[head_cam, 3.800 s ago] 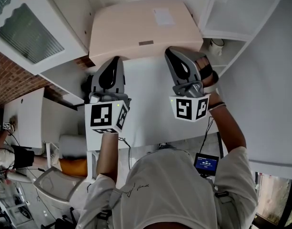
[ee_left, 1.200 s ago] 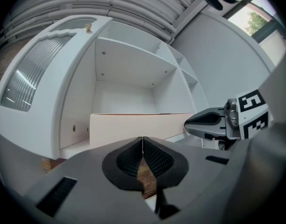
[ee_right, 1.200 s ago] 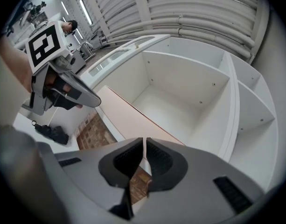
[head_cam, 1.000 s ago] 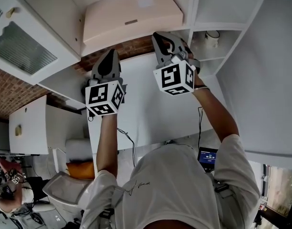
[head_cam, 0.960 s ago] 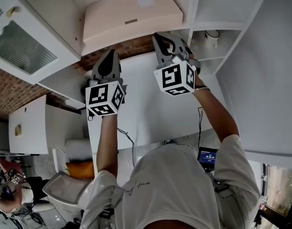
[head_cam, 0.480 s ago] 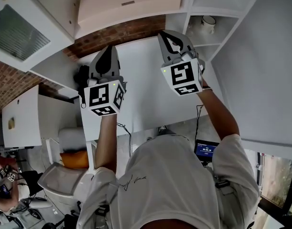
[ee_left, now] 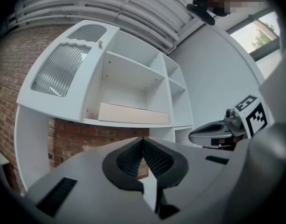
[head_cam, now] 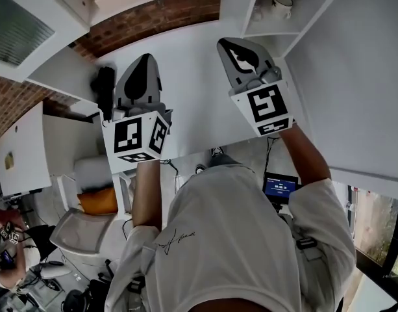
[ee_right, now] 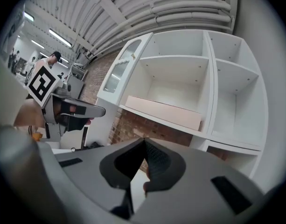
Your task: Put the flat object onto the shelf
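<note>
Left tongs (head_cam: 144, 58) and right tongs (head_cam: 228, 43) point forward, level; both pinched together, empty; board (ee_left: 133, 114) lies shelved.

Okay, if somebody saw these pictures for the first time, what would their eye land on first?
Probably the two grey grippers with black-and-white marker cubes: the left gripper and the right gripper, held up side by side, both with jaws shut and empty. Next comes the pale flat board lying on the bottom shelf of the open white cabinet, above a brick wall.
</note>
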Tool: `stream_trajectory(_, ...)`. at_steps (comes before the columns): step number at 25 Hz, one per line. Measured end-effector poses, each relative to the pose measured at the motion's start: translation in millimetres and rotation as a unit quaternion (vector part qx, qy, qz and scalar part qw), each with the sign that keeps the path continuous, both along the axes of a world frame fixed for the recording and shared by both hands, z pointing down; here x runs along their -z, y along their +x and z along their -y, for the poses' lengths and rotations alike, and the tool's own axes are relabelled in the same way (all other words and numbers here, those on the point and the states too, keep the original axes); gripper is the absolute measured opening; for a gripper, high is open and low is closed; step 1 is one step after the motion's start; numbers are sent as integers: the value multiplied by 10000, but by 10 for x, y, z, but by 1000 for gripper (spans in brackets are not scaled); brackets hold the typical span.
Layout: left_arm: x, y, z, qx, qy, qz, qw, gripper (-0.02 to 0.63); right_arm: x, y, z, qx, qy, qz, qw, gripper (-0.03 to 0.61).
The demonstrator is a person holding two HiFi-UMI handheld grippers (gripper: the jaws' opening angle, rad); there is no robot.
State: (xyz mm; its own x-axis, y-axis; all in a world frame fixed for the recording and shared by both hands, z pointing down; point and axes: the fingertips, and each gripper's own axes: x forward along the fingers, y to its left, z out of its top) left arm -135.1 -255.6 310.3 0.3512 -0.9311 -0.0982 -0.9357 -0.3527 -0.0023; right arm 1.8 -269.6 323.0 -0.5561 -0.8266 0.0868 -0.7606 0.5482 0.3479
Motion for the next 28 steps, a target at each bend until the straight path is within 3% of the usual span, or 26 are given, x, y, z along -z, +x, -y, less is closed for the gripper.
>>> stream_trajectory(12,-316,-64,-315,-77,-359,-292,9989,14,-276,65,-395,-125,-561,297,9979,25)
stream_trajectory(28,-646,-82,-727,46,-698,-301,9971,14,-598,291,-848,-275,-1096,662,9914,25)
